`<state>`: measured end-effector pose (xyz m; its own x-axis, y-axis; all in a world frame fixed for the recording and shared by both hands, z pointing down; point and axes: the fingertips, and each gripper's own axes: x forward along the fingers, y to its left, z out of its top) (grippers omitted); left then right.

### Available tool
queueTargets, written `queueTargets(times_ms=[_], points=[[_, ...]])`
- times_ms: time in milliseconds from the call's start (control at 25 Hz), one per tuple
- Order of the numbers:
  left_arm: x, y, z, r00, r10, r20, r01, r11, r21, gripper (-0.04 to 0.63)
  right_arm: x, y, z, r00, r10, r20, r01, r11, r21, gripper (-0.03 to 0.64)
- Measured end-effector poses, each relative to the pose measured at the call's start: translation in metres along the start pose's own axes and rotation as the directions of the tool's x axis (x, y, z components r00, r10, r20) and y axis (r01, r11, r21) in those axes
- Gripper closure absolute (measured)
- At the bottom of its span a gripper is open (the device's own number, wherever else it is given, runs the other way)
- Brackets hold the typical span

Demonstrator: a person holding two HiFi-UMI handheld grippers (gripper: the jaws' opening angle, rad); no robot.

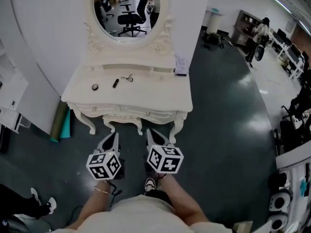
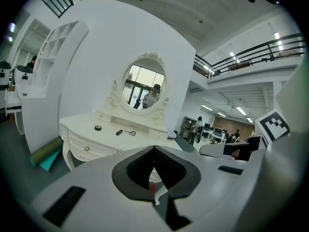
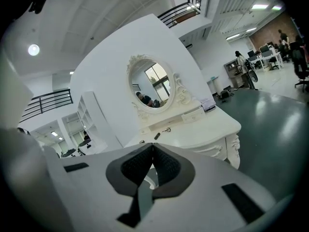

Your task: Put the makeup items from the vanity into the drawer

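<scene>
A white vanity stands ahead of me with its front drawers closed. On its top lie a small round black compact, a black tube and an eyelash curler. The left gripper view shows the same compact, tube and curler. My left gripper and right gripper hover side by side over the floor, short of the vanity's front. Both point at it and both are shut with nothing held, as seen on the left gripper and the right gripper.
An oval mirror rises at the vanity's back. A small box sits at its right end. A green rolled mat leans at its left leg, next to a white shelf unit. People and office chairs are far right.
</scene>
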<state>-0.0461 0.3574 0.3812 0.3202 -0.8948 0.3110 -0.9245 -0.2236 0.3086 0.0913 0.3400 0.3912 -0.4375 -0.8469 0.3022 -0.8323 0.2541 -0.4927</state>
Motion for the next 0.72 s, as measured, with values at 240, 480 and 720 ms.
queueTargets(times_ms=[240, 480, 720], points=[[0.044, -0.004, 0.006, 1.0, 0.027, -0.007, -0.027, 1.0, -0.014, 0.594, 0.031, -0.027, 0.019, 0.999, 0.029, -0.028, -0.029, 1.0, -0.006, 0.598], [0.076, -0.004, 0.001, 0.998, 0.042, -0.04, -0.043, 0.999, -0.017, 0.594, 0.059, -0.046, 0.027, 0.998, 0.04, -0.053, -0.039, 0.999, 0.018, 0.598], [0.099, 0.01, -0.004, 0.995, 0.066, -0.077, -0.068, 0.997, -0.024, 0.594, 0.078, -0.061, 0.023, 0.996, 0.045, -0.083, -0.041, 0.998, 0.052, 0.598]])
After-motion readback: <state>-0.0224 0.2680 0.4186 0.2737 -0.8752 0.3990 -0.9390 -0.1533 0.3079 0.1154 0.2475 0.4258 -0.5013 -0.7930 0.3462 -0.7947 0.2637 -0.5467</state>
